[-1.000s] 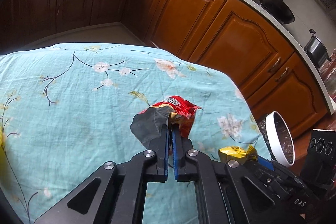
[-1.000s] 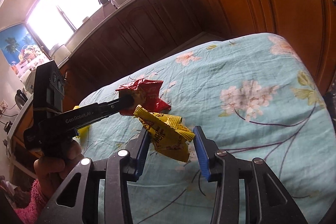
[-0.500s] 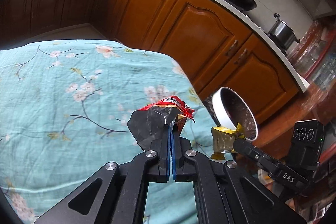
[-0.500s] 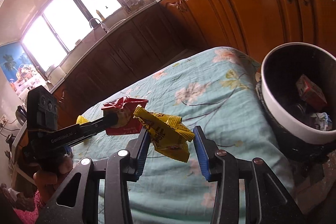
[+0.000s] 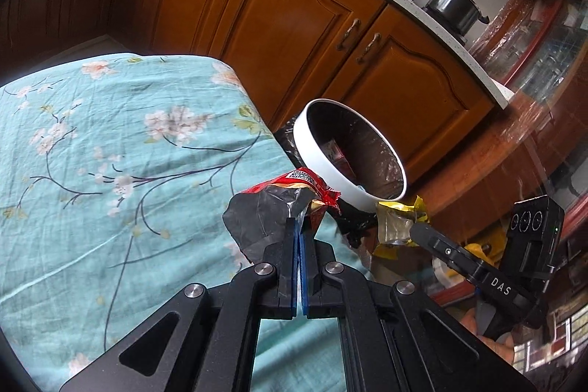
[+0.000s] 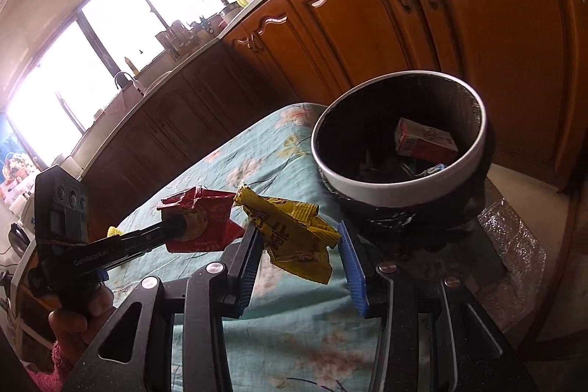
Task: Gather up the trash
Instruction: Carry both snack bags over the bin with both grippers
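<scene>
Both claws have swung from over the middle of the bench (image 5: 110, 142) toward its end, where the white-rimmed bin (image 6: 400, 186) now stands near.

Left claw (image 5: 298, 226) — blue pads pressed together, pinching a red wrapper (image 5: 305, 182) with a dark silver inside; wrapper stands up from the tips, its long axis lying across the claw, red end toward the bin.

Right claw (image 6: 301, 245) — part spread, holding a crumpled yellow wrapper (image 6: 294, 230) between the pads; long axis slanting from upper left to lower right, twisted end up-left.

Bin — black liner, red-and-white carton (image 6: 422, 142) inside; its base hidden. Lower contents dark, hard to make out.

Hand (image 6: 81, 322) gripping the left tool — cut off at the frame edge.
</scene>
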Demonstrator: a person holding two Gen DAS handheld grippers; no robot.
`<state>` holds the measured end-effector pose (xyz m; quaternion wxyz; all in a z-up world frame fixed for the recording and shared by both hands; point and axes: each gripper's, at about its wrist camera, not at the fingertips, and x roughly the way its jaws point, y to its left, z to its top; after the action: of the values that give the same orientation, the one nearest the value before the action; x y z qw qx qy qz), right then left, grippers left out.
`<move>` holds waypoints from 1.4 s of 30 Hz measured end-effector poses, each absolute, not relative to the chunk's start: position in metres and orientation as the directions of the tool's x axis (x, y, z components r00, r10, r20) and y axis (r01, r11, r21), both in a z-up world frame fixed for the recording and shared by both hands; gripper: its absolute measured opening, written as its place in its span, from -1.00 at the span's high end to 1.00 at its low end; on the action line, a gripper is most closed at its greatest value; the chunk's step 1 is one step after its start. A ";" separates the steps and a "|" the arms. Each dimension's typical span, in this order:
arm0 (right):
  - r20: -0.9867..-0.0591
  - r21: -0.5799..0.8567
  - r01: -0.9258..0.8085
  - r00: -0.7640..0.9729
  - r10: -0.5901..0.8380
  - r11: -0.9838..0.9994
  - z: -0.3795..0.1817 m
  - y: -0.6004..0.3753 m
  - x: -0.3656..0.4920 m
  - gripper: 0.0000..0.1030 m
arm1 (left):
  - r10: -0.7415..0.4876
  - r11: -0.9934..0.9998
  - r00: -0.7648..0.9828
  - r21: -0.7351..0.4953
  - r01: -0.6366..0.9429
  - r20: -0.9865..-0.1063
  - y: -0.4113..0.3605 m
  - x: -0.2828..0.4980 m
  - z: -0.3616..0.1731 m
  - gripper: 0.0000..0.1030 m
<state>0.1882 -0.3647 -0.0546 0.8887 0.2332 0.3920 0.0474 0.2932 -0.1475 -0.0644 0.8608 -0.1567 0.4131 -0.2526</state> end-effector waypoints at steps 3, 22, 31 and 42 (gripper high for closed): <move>-0.672 0.446 0.120 0.700 0.243 0.887 -0.053 -0.378 0.185 0.18 | -0.567 0.823 0.521 -0.465 0.326 -0.638 -0.162 0.294 -0.063 1.00; -0.644 0.422 0.183 0.750 0.152 0.888 -0.041 -0.437 0.193 0.18 | -0.577 0.815 0.509 -0.408 0.412 -0.639 -0.243 0.331 -0.049 1.00; -0.644 0.410 0.188 0.753 0.137 0.892 -0.041 -0.452 0.211 0.18 | -0.549 0.831 0.507 -0.367 0.418 -0.665 -0.274 0.359 -0.051 1.00; -0.667 0.393 0.196 0.734 0.132 0.898 -0.049 -0.461 0.233 0.17 | -0.535 0.837 0.499 -0.350 0.420 -0.681 -0.291 0.381 -0.058 1.00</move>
<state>0.2328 -0.4611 -0.0489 0.9034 0.2249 0.3646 -0.0180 0.3811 -0.2909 -0.0575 0.8630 -0.0691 0.4169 -0.2768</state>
